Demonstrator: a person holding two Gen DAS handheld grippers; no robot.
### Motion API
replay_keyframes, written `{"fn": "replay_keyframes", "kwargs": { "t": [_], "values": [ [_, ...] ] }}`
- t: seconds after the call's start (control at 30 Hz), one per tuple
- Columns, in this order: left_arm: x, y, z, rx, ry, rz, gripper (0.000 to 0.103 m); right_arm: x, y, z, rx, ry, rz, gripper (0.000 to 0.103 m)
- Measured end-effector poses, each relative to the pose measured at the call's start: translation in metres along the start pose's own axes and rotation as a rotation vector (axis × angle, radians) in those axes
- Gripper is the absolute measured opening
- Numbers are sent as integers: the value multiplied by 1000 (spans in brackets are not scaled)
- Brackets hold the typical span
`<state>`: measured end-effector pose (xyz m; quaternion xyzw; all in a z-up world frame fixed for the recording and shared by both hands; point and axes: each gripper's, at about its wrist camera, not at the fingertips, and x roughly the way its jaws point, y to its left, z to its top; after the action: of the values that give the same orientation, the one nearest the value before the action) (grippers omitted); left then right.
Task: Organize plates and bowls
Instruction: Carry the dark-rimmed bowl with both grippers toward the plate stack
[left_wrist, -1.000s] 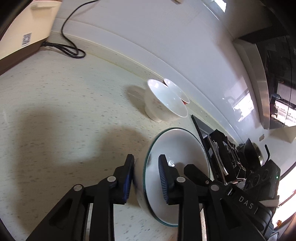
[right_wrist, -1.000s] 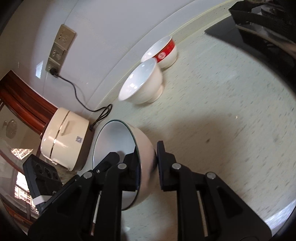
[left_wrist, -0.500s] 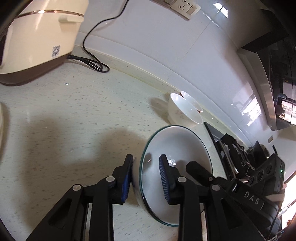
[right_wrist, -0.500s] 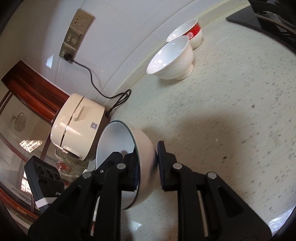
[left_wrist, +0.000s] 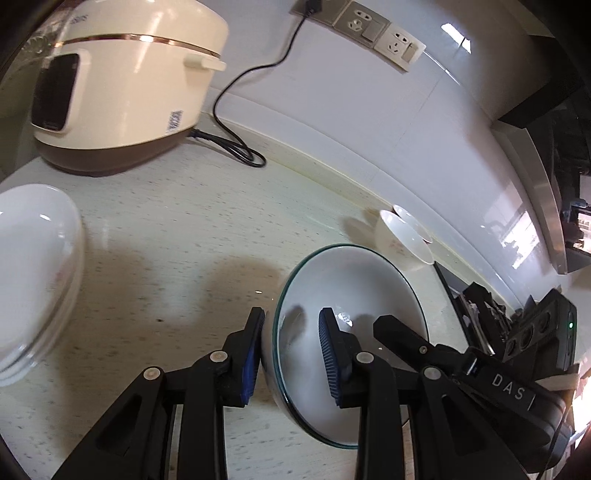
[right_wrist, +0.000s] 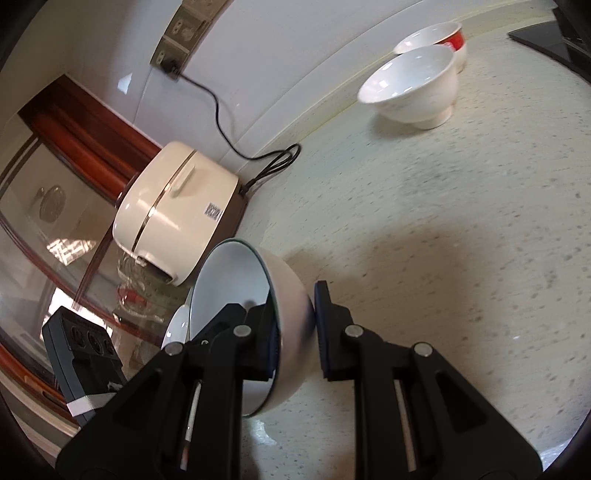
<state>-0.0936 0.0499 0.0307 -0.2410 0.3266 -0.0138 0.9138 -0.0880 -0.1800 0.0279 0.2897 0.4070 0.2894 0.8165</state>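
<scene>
Both grippers hold one white bowl with a dark green rim (left_wrist: 354, 295) above the counter. My left gripper (left_wrist: 291, 332) is shut on its rim, one pad inside and one outside. My right gripper (right_wrist: 295, 314) is shut on the opposite rim of the same bowl (right_wrist: 236, 291). A white dish (left_wrist: 33, 273) lies at the left on the counter. A plain white bowl (right_wrist: 413, 88) and a red-banded bowl (right_wrist: 443, 37) stand by the back wall; they also show in the left wrist view (left_wrist: 402, 236).
A cream rice cooker (left_wrist: 122, 81) stands at the back left, its black cord (left_wrist: 236, 140) running to a wall socket (left_wrist: 369, 26). A black stove (left_wrist: 480, 306) lies at the right. A glass-fronted cabinet (right_wrist: 48, 206) stands beyond the cooker.
Both grippers carried the green-rimmed bowl leftward along the counter. The rice cooker and white dish came into view; the two bowls by the wall fell farther behind.
</scene>
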Motion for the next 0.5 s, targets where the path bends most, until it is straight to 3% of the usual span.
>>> {"fn": "replay_keyframes", "kwargs": {
  "t": [0.5],
  "values": [
    [-13, 34, 8, -38, -29, 69, 32, 34, 29, -8, -75, 73, 17, 21]
  ]
}}
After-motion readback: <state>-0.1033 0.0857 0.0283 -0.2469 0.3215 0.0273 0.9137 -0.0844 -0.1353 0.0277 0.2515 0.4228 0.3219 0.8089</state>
